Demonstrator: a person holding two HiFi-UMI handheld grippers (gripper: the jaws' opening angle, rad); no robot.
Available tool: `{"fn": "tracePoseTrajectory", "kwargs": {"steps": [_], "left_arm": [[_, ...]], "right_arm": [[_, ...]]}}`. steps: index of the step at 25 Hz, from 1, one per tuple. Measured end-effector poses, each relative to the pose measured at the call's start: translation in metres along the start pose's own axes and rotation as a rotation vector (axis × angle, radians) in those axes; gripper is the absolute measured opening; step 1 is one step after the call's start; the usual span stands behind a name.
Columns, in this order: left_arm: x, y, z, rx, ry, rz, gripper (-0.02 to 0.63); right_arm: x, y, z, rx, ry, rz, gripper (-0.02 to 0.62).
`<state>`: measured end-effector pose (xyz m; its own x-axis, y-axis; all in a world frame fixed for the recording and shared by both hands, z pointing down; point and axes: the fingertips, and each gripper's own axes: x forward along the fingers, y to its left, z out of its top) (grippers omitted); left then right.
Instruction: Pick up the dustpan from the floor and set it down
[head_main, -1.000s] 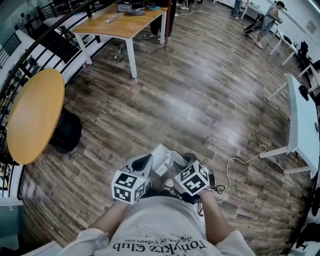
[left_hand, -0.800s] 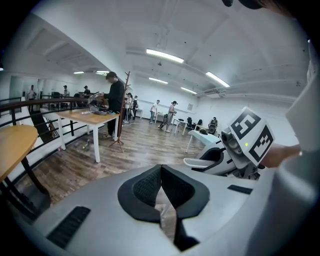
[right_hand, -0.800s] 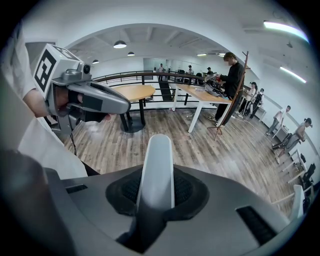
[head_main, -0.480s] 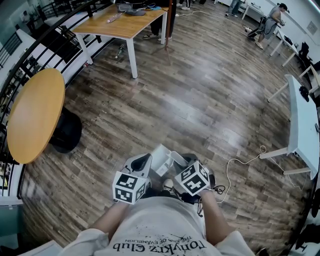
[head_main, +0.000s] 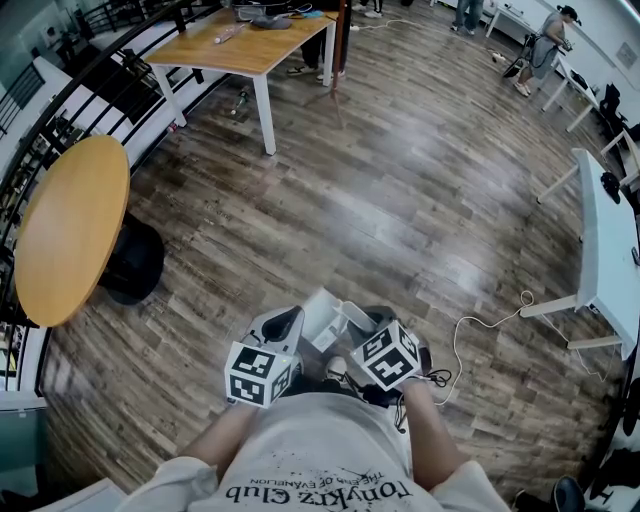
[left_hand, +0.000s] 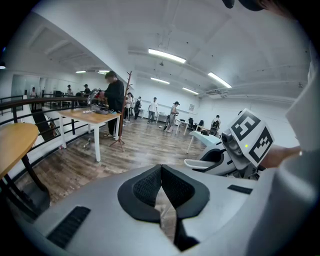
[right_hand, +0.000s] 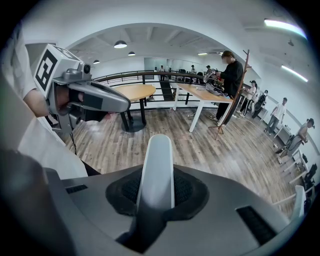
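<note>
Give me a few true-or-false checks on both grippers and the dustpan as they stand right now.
1. The right gripper is clamped on the dustpan handle. True.
2. The left gripper also holds something. False: its jaws are together with nothing between them.
3. The round wooden table is at the left of the head view. True.
4. The dustpan lies under the round wooden table. False: it is between the two grippers, close to the person.
</note>
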<state>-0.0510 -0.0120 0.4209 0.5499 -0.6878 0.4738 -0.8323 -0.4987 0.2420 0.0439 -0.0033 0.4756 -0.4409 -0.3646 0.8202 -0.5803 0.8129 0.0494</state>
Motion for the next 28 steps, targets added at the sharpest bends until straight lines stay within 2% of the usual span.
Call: {"fn": "tracePoseTrajectory", "kwargs": {"steps": [20, 28], "left_arm": [[0.018, 0.019, 0.004, 0.031, 0.014, -0.023, 0.023], [0.029, 0.031, 0.001, 0.008, 0.026, -0.015, 0.023]], "right_arm": [[0.020, -0.030, 0.004, 0.031, 0.004, -0.015, 0.095], [0.042, -0.043, -0.005, 0.044, 0.018, -0.010, 0.095]]}}
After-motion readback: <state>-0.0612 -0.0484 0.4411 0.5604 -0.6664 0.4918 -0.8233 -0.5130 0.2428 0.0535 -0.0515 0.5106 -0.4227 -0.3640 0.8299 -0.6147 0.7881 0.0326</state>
